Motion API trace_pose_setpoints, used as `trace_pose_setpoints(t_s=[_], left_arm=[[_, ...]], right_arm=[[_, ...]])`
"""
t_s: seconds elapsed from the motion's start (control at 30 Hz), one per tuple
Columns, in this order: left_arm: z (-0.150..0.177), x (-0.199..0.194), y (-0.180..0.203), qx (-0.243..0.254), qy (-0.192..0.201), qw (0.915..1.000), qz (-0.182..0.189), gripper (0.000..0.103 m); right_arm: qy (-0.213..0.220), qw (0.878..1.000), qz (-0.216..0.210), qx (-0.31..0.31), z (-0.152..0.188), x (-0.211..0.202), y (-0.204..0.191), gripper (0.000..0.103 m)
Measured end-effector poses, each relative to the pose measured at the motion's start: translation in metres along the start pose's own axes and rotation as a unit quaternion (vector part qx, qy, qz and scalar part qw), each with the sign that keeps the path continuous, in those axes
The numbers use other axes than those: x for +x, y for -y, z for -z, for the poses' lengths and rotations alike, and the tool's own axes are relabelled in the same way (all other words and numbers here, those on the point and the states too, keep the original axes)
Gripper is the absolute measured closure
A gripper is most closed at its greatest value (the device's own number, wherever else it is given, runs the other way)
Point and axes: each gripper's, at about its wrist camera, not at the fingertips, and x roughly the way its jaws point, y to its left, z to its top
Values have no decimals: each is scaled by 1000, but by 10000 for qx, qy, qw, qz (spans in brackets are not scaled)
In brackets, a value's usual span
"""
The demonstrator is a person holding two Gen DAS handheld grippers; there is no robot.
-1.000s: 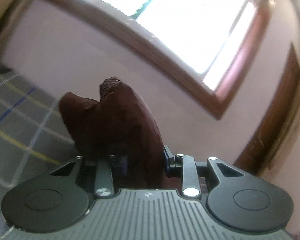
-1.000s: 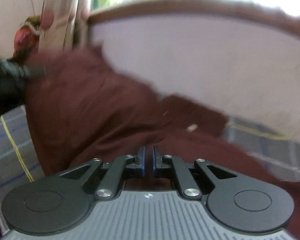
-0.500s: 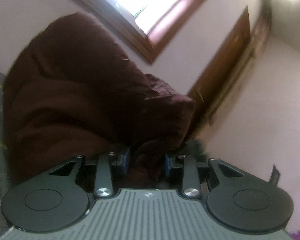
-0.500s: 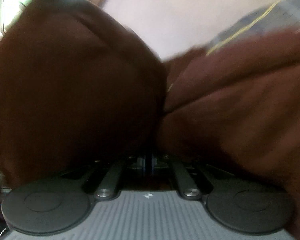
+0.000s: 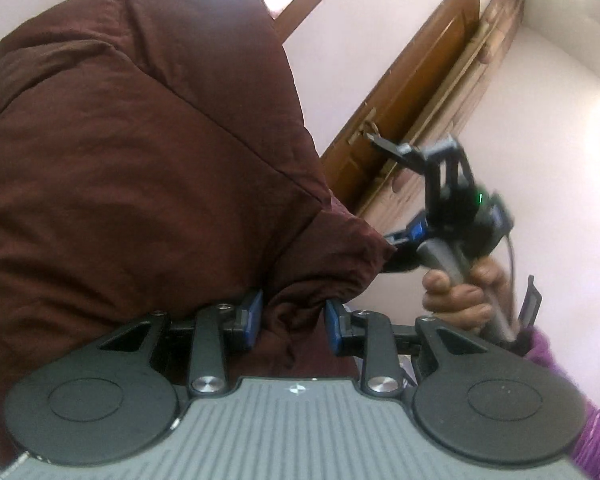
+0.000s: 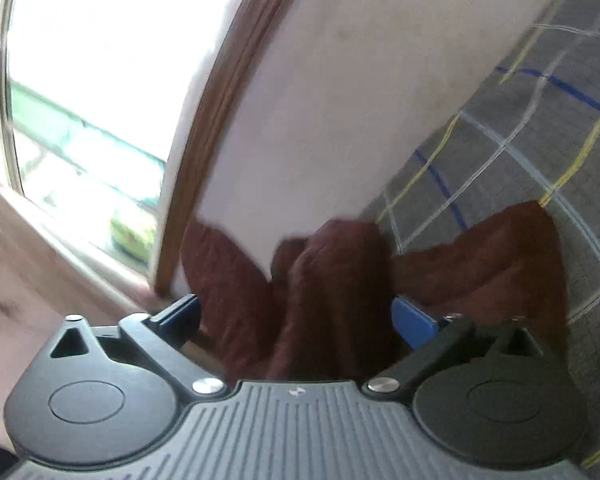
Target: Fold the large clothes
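Gripping a bunched fold of the maroon garment [image 5: 148, 152], the left gripper [image 5: 294, 322] has its blue pads pressed on cloth from both sides; jaws only partly closed b/c the wad is thick. Rest of the garment balloons up and left, filling most of the left wrist view, seams and wrinkles visible, held up off whatever is below.

Right gripper [image 5: 384, 196] seen from the left cam, to the right of the raised cloth: black frame, green light on body, one blue pad near the garment's corner. Jaws spread wide, upper finger up near the door latch, lower finger beside the cloth edge. Hand [image 5: 458, 292] wraps its grey handle; purple sleeve [image 5: 596, 432] at lower right edge.

Right wrist view: right gripper [image 6: 296, 318] jaws opening, fingers [image 6: 414, 320] splayed far apart. Maroon cloth sits in the gap btw them but pads not pressing it; looks loose. Frame is motion-blurred, so contact at the left pad hard to call. More of the garment lies beyond on the grey checked bedsheet [image 6: 540, 120] w/ yellow, blue, white lines.

Bkgd: pale wall [image 6: 320, 100], wood-framed window [image 6: 84, 80] bright w/ daylight at left in right cam; brown wooden door [image 5: 412, 92] w/ latch behind the right gripper in left cam.
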Motion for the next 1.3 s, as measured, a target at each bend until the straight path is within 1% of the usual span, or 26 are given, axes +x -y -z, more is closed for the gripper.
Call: trace_pose_setpoints(t_s=[0.03, 0.1, 0.13, 0.17, 0.23, 0.3, 0.33, 0.37, 0.4, 0.43, 0.47, 0.5, 0.53, 0.57, 0.6, 0.63, 0.67, 0.7, 0.77, 0.83, 0.87, 0.97, 1.03, 1.1, 1.2, 1.3], left_arm=[[0, 1, 2, 16, -15, 10000, -3, 70], [2, 3, 5, 52, -22, 10000, -10, 70], [2, 4, 6, 73, -17, 10000, -27, 70], [2, 5, 7, 52, -17, 10000, -16, 70], [-1, 7, 9, -30, -16, 10000, 0, 70], [-3, 8, 11, 5, -32, 10000, -50, 70], [-4, 5, 12, 23, -35, 10000, -83, 69], [-4, -6, 8, -43, -12, 10000, -54, 69], [-6, -17, 9, -126, 28, 9999, -11, 68], [-8, -29, 10, -153, 95, 9998, -27, 62], [-9, -42, 11, -85, 196, 9996, -199, 45], [-12, -56, 12, -9, 374, 9982, -472, 34], [-15, -71, 10, 9, 623, 9958, -674, 16], [-19, -81, 7, 15, 863, 9925, -864, 7], [-24, -93, 2, 30, 1147, 9868, -1142, 4], [-29, -101, -4, 17, 1357, 9805, -1423, 2], [-36, -106, -14, -75, 1463, 9761, -1608, 2], [-44, -106, -25, -254, 1445, 9747, -1684, 2], [-55, -97, -42, -538, 1221, 9757, -1740, 2], [-59, -82, -45, -531, 1037, 9793, -1658, 3], [-54, -77, -44, -447, 997, 9813, -1583, 3], [-48, -47, -25, -46, 720, 9882, -1349, 3], [-45, -32, -11, 178, 578, 9910, -1197, 3], [-42, -20, -4, 272, 465, 9928, -1070, 2], [-42, -5, 3, 414, 424, 9928, -1037, 1], [-46, 8, 5, 444, 310, 9940, -955, 1]], right_arm=[[-208, 9996, 173, -78, 3, 9, -9, 0], [-538, 9961, 452, -534, 9, 33, -35, 0], [-652, 9917, 704, -856, 12, 48, -49, 0], [-782, 9844, 1025, -1198, 13, 65, -64, 0], [-1091, 9652, 1539, -1810, 15, 97, -89, 0], [-1321, 9374, 1987, -2537, 21, 127, -106, 0], [-1379, 9233, 2124, -2888, 26, 135, -110, 3], [-1461, 9160, 2126, -3072, 29, 141, -109, 18], [-1553, 9146, 2072, -3107, 28, 143, -105, 37], [-1553, 9156, 2006, -3120, 26, 139, -102, 44], [-1461, 9144, 1992, -3207, 24, 131, -101, 55], [-1357, 9110, 2030, -3323, 25, 124, -102, 62], [-1254, 9067, 2055, -3464, 27, 117, -101, 64], [-1171, 9020, 2065, -3605, 32, 109, -102, 68], [-1094, 8996, 2082, -3680, 37, 101, -100, 70], [-1005, 9001, 2098, -3683, 42, 95, -98, 70], [-907, 9022, 2090, -3662, 47, 87, -95, 72], [-822, 9043, 2046, -3656, 51, 80, -93, 73], [-624, 9110, 1979, -3565, 56, 67, -90, 75], [-404, 9173, 1968, -3438, 60, 49, -84, 76], [-287, 9208, 1958, -3362, 63, 42, -78, 76], [-26, 9317, 2003, -3029, 77, 24, -56, 77], [165, 9386, 1972, -2826, 83, 6, -50, 78], [281, 9445, 1905, -2662, 86, -9, -43, 78], [405, 9469, 1877, -2580, 88, -21, -36, 78], [465, 9565, 1731, -2300, 84, -29, -14, 77]])
